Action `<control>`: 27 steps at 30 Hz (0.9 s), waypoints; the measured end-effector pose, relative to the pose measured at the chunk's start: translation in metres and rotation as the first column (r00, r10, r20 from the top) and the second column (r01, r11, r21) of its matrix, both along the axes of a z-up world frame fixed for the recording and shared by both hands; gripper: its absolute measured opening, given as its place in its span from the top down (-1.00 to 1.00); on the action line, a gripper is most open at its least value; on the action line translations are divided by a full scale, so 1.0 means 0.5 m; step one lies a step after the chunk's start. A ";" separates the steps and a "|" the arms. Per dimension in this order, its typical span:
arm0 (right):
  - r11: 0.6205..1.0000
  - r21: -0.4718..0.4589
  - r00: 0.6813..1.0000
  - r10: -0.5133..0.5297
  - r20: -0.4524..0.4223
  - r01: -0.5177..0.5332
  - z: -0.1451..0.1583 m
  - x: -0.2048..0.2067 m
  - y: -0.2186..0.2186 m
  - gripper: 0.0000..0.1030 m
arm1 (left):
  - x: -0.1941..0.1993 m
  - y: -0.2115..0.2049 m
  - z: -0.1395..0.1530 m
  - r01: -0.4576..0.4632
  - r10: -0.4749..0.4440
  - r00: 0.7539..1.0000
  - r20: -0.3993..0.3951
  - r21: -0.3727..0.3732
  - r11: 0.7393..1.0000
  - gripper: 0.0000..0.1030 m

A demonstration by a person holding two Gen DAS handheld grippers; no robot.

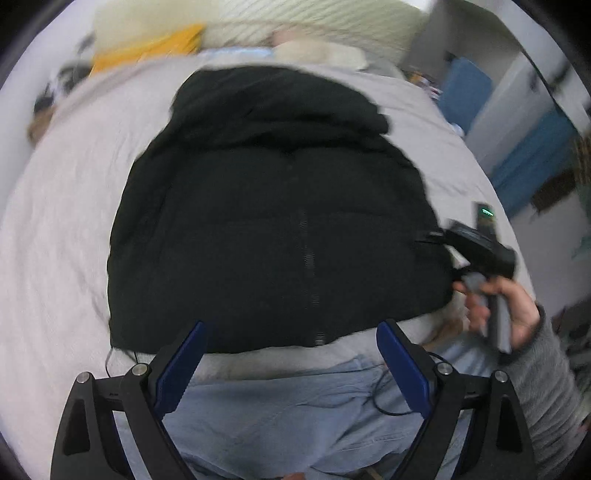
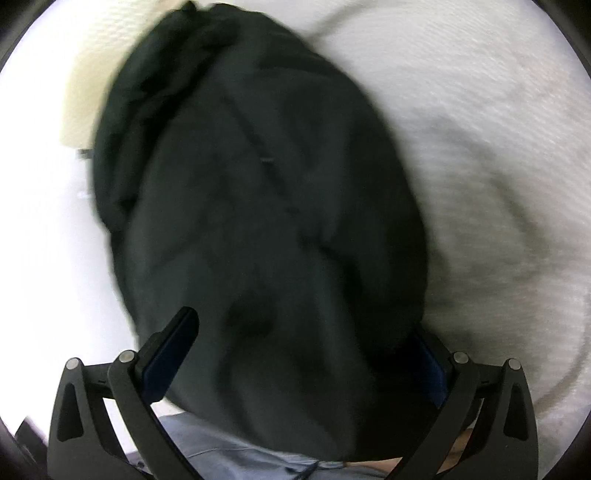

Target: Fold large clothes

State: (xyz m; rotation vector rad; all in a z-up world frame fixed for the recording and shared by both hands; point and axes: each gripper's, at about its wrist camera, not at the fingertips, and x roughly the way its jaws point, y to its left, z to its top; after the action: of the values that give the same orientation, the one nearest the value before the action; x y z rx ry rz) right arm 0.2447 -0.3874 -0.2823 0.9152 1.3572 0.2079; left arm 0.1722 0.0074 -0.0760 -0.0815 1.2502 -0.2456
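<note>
A large black puffer jacket lies flat on a pale grey bed cover, zipper up the middle, hood end far from me. My left gripper is open and empty, just above the jacket's near hem. My right gripper shows in the left wrist view at the jacket's right edge, held by a hand. In the right wrist view the jacket fills the frame and its cloth lies between the wide-open fingers of the right gripper, covering the right finger. Both views are blurred.
A cream pillow and a yellow cloth lie at the head of the bed. Blue furniture stands at the right. A light blue sheet with a thin black cable hangs at the near edge.
</note>
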 end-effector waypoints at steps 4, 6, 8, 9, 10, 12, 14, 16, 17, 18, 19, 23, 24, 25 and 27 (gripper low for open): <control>0.992 0.115 0.988 0.042 0.145 -0.059 0.061 -0.018 0.036 -1.00 | 0.047 0.143 -0.044 -0.163 0.161 0.987 -0.023 -0.114 0.980 -0.65; 0.981 0.176 0.972 0.042 0.232 -0.085 0.094 -0.016 0.038 -1.00 | 0.070 0.212 -0.067 -0.233 0.230 0.972 -0.037 -0.158 0.959 -0.65; 0.973 0.206 0.957 0.038 0.289 -0.101 0.121 -0.019 0.030 -1.00 | 0.092 0.262 -0.094 -0.280 0.272 0.960 -0.069 -0.183 0.943 -0.65; 0.971 0.217 0.949 0.033 0.315 -0.105 0.131 -0.023 0.028 -0.99 | 0.099 0.279 -0.109 -0.297 0.286 0.954 -0.087 -0.184 0.937 -0.66; 0.969 0.221 0.943 0.028 0.331 -0.107 0.138 -0.027 0.027 -0.98 | 0.107 0.299 -0.132 -0.327 0.309 0.943 -0.121 -0.173 0.929 -0.66; 0.970 0.218 0.944 0.030 0.328 -0.106 0.136 -0.031 0.025 -0.92 | 0.120 0.330 -0.171 -0.369 0.343 0.924 -0.170 -0.157 0.916 -0.66; 0.974 0.203 0.950 0.038 0.309 -0.105 0.128 -0.038 0.020 -0.81 | 0.128 0.359 -0.211 -0.410 0.380 0.901 -0.209 -0.123 0.904 -0.66; 0.980 0.173 0.959 0.049 0.280 -0.101 0.118 -0.027 0.027 -0.55 | 0.131 0.385 -0.253 -0.465 0.427 0.864 -0.265 -0.099 0.880 -0.66; 0.983 0.160 0.964 0.046 0.264 -0.091 0.109 -0.024 0.026 -0.39 | 0.138 0.398 -0.272 -0.468 0.427 0.859 -0.282 -0.098 0.878 -0.66; 0.986 0.144 0.968 0.041 0.247 -0.078 0.103 -0.025 0.024 -0.26 | 0.141 0.401 -0.282 -0.471 0.429 0.855 -0.292 -0.086 0.878 -0.66; 0.989 0.129 0.972 0.037 0.231 -0.068 0.094 -0.022 0.021 -0.19 | 0.143 0.406 -0.290 -0.490 0.452 0.841 -0.297 -0.065 0.869 -0.66; 0.997 0.077 0.987 0.009 0.163 -0.022 0.068 -0.024 0.014 -0.09 | 0.154 0.412 -0.312 -0.509 0.463 0.829 -0.313 -0.082 0.857 -0.66; 0.998 0.062 0.989 0.000 0.148 -0.009 0.064 -0.026 0.009 -0.09 | 0.158 0.414 -0.317 -0.511 0.465 0.827 -0.314 -0.080 0.856 -0.67; 0.999 0.039 0.991 -0.011 0.132 0.006 0.060 -0.028 0.006 -0.09 | 0.160 0.414 -0.322 -0.516 0.468 0.824 -0.319 -0.080 0.853 -0.67; 0.999 -0.027 0.995 -0.034 0.094 0.036 0.051 -0.029 0.001 -0.13 | 0.170 0.412 -0.333 -0.515 0.462 0.820 -0.338 -0.085 0.853 -0.68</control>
State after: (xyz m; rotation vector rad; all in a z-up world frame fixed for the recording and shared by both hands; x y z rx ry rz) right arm 0.2304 -0.3870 -0.2566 0.8943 1.2543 0.2014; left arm 0.2571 0.2135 -0.2424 -0.6085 1.4677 0.1179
